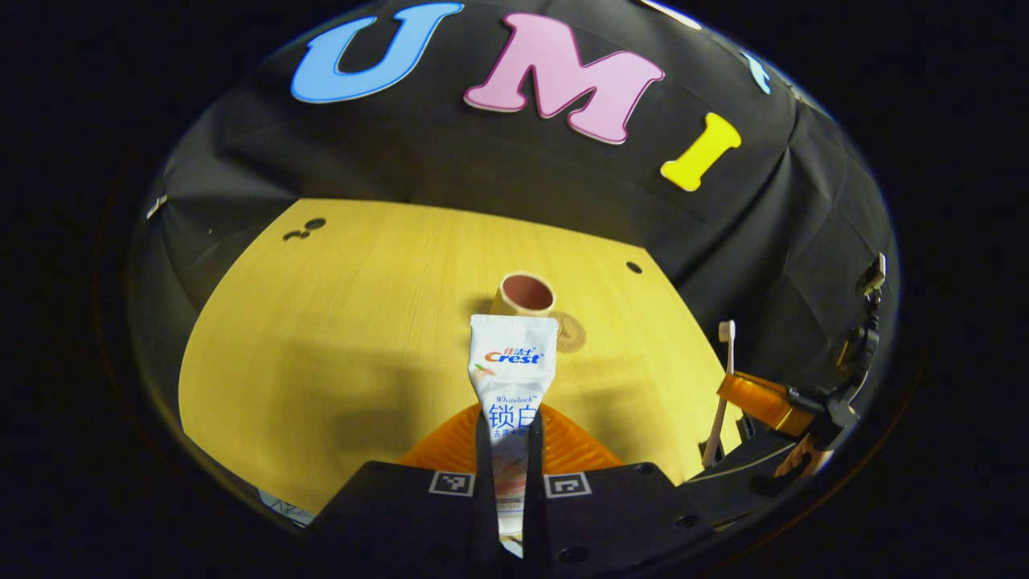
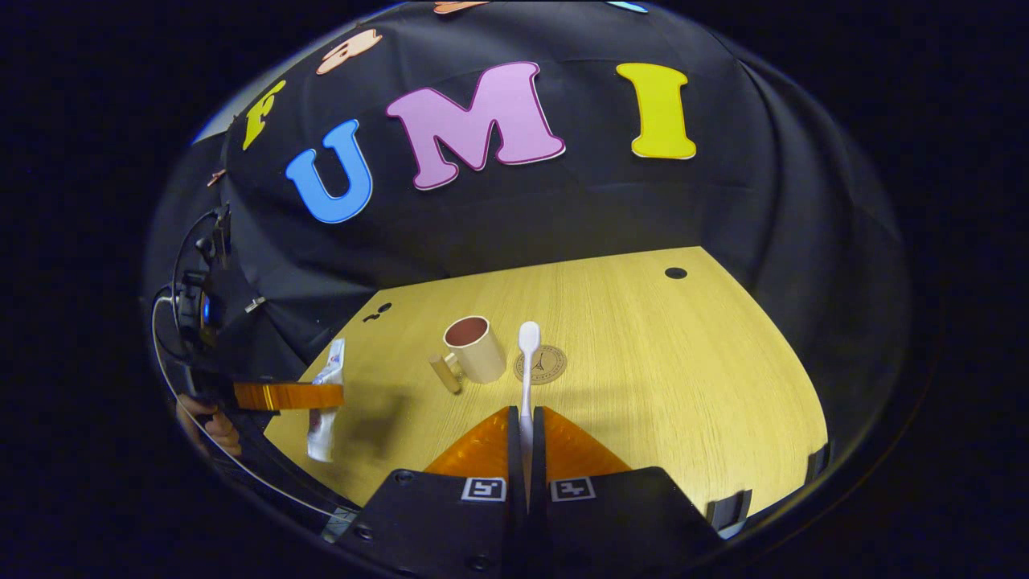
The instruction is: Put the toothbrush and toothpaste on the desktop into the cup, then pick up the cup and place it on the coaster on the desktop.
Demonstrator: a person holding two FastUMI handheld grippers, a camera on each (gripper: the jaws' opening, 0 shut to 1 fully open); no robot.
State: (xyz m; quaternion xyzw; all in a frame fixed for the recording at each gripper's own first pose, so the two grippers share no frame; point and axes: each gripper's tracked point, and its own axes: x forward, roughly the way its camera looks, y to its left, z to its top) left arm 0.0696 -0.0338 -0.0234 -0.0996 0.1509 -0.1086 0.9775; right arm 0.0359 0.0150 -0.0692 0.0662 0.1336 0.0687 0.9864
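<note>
Clearly both grippers are loaded. In the left gripper view, the left gripper [image 1: 510,450] pinches the toothpaste [image 1: 512,366] between its two fingers, the tube standing up with its flat crimped end topmost and its lower end cut off by the gripper body. In the right gripper view, the right gripper [image 2: 526,438] is pressed together on the handle of the toothbrush [image 2: 527,354], whose head points upward; the lower handle is hidden between the fingers.

The cup [image 2: 477,347] stands upright on the worktop [image 2: 683,386], its mouth open and its handle turned toward the left gripper. The coaster [image 2: 541,364] lies flat just beside the cup, and whether they touch is hard to tell. Both sit near the middle, well away from every worktop edge, with bare wood all round, widest on the right gripper's side. Small dark holes dot the far corners.

In the left gripper view the toothpaste covers the cup's lower part. A hand [image 2: 211,425] holding the left gripper is partly cut off at the edge.
</note>
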